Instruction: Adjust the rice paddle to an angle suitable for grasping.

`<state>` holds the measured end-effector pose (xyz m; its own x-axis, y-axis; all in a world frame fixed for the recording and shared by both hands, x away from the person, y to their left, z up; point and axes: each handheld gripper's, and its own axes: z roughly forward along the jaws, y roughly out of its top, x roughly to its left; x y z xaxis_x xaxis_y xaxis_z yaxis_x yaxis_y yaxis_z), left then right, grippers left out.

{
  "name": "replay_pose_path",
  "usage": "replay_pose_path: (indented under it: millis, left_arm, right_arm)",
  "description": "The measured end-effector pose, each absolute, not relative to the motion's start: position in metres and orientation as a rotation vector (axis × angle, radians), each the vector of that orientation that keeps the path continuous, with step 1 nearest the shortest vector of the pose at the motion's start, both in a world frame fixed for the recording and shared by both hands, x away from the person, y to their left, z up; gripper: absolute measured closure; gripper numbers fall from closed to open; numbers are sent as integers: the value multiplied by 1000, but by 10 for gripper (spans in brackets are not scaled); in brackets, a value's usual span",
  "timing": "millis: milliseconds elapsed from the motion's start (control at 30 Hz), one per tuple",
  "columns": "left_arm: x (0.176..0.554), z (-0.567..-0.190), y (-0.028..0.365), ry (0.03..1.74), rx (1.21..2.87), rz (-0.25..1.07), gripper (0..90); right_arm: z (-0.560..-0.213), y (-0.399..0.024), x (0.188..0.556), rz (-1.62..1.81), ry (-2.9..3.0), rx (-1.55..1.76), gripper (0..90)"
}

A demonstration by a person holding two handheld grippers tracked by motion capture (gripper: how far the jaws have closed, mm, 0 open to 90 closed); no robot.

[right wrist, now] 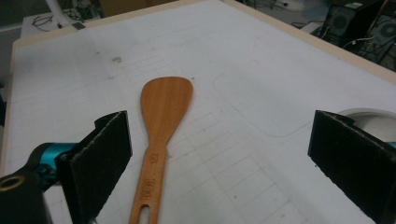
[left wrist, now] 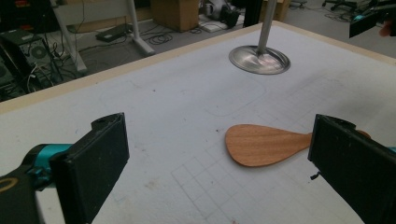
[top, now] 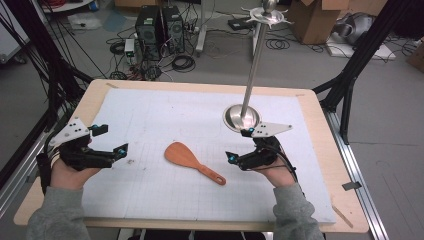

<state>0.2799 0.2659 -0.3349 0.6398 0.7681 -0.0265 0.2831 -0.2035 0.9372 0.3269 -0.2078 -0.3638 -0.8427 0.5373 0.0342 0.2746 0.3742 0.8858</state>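
Observation:
A wooden spatula [top: 192, 161] lies flat on the white mat [top: 160, 110] near the middle, blade to the far left, handle toward the near right. My left gripper [top: 114, 140] hovers open to its left, nothing between its jaws. On the other side my right gripper [top: 238, 145] is open too and empty, close to the handle end. In the left gripper view the spatula [left wrist: 261, 144] lies ahead between the jaws of the left gripper [left wrist: 219, 154]. In the right gripper view the spatula [right wrist: 163, 121] runs lengthwise between the jaws of the right gripper [right wrist: 219, 154].
A metal stand with a round base [top: 241, 117] and a tall pole [top: 255, 65] rises at the mat's far right, just beyond my right gripper. The wooden table rim [top: 320, 130] frames the mat. Computer towers [top: 160, 25], cables and cardboard boxes [top: 312, 20] sit on the floor behind.

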Motion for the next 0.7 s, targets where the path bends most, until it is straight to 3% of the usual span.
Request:
replay_pose_path:
  millis: [133, 267, 700]
  left_arm:
    - [279, -335, 267, 850, 1769, 554, 57]
    - [279, -336, 269, 857, 1769, 554, 57]
    - [280, -338, 269, 862, 1777, 548, 57]
  right_arm:
    - [-368, -197, 327, 1433, 2419, 698, 64]
    - [-373, -185, 326, 1380, 2461, 658, 139]
    - [-395, -152, 322, 1195, 2561, 618, 163]
